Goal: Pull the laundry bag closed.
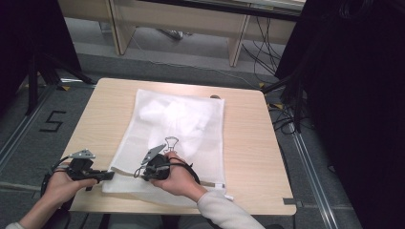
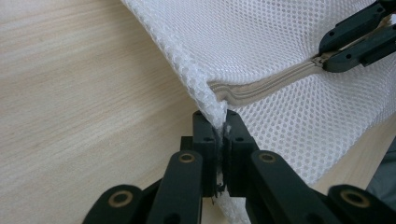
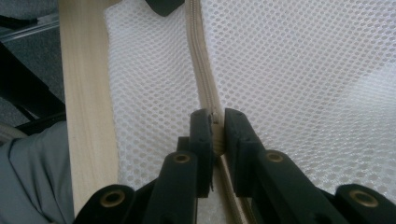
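A white mesh laundry bag (image 1: pixel 191 129) lies flat on the wooden table (image 1: pixel 253 143) with white cloth inside. A beige zipper (image 1: pixel 210 183) runs along its near edge. My left gripper (image 1: pixel 111 175) is shut on the bag's near left corner (image 2: pixel 212 100), with mesh pinched between the pads (image 2: pixel 219 140). Just to its right, my right gripper (image 1: pixel 138 173) is shut on the zipper (image 3: pixel 203 79), pinching the slider (image 3: pixel 215 119). The left gripper view also has the right gripper (image 2: pixel 327 58) on the zipper's slider at the upper right.
A thin dark clip-shaped outline (image 1: pixel 171 142) sits on the bag behind the right hand. The table's near edge (image 1: pixel 191 210) is close under both forearms. Beyond the table are desk legs, cables (image 1: pixel 260 52) and a dark curtain (image 1: pixel 353 95) at the right.
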Tool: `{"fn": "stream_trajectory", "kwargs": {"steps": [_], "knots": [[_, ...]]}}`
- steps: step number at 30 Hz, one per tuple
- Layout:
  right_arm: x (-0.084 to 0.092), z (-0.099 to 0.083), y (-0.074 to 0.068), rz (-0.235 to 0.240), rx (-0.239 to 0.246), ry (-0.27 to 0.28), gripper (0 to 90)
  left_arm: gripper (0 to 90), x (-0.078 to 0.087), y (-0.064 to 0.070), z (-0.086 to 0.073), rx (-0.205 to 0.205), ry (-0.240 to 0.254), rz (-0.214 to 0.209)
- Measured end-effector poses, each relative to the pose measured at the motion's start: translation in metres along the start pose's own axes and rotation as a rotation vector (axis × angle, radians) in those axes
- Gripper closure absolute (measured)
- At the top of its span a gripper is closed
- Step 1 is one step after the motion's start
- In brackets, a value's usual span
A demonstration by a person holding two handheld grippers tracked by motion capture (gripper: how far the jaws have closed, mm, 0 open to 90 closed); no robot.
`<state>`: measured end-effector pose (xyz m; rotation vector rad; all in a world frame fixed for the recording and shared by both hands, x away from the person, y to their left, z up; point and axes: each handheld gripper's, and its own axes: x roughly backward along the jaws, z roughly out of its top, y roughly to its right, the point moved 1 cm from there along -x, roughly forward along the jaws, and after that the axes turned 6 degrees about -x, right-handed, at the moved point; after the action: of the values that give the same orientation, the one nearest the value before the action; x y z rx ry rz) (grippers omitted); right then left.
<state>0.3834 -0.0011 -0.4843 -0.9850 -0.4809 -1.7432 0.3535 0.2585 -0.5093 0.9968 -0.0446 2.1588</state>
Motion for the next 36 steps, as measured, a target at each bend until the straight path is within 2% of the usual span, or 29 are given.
{"fn": "stream_trajectory", "kwargs": {"steps": [1, 2, 8, 9, 11, 12, 13, 14, 15, 18, 19, 21, 27, 30, 31, 36], "knots": [[0.000, 0.000, 0.001, 0.000, 0.006, 0.002, 82.9, 85.3, 0.001, 0.000, 0.000, 0.000, -0.014, -0.004], [0.000, 0.000, 0.001, 0.001, 0.005, 0.003, 82.9, 85.3, 0.000, 0.000, 0.000, 0.001, 0.002, -0.002], [0.000, 0.000, 0.001, 0.003, 0.019, 0.005, 82.9, 85.3, 0.000, 0.000, 0.000, 0.001, 0.001, -0.001], [0.002, -0.001, 0.001, -0.001, 0.001, 0.002, 82.9, 85.3, 0.000, 0.000, 0.000, 0.003, 0.004, -0.003], [0.001, -0.002, 0.001, 0.003, -0.002, 0.010, 82.9, 85.3, 0.001, 0.000, 0.001, -0.001, -0.016, -0.005], [0.003, -0.002, 0.001, 0.003, -0.008, -0.004, 82.9, 85.3, 0.001, 0.000, 0.001, 0.000, -0.016, -0.006], [0.003, -0.002, 0.002, 0.002, -0.002, -0.001, 82.9, 85.3, 0.000, 0.000, 0.000, 0.004, 0.007, -0.003], [0.003, -0.002, 0.002, 0.005, 0.008, 0.004, 82.9, 85.3, 0.000, 0.000, 0.000, 0.002, 0.003, -0.003], [0.004, -0.003, 0.001, 0.000, -0.004, -0.002, 82.9, 85.3, 0.001, 0.000, 0.000, 0.000, -0.007, 0.001], [0.004, -0.003, 0.001, 0.000, -0.012, 0.001, 82.9, 85.3, 0.000, 0.000, 0.000, 0.003, 0.005, -0.004], [0.005, -0.003, 0.001, 0.001, -0.006, 0.000, 82.9, 85.3, 0.001, 0.000, 0.001, -0.002, -0.016, -0.003], [0.004, -0.003, 0.003, 0.002, 0.021, 0.008, 82.9, 85.3, 0.000, 0.000, 0.000, 0.003, -0.006, -0.003], [0.006, -0.005, 0.003, 0.001, 0.008, 0.010, 83.0, 85.3, 0.000, 0.000, 0.000, 0.004, 0.003, -0.003], [0.008, -0.006, 0.003, 0.002, 0.002, 0.002, 82.9, 85.4, 0.001, 0.000, 0.000, 0.000, -0.016, -0.005], [0.008, -0.006, 0.003, 0.002, 0.002, 0.002, 82.9, 85.4, 0.000, 0.000, 0.000, 0.003, 0.001, -0.001], [0.011, -0.008, 0.005, -0.005, 0.004, 0.000, 82.9, 85.4, 0.000, 0.000, 0.000, 0.005, 0.003, -0.001]]}}
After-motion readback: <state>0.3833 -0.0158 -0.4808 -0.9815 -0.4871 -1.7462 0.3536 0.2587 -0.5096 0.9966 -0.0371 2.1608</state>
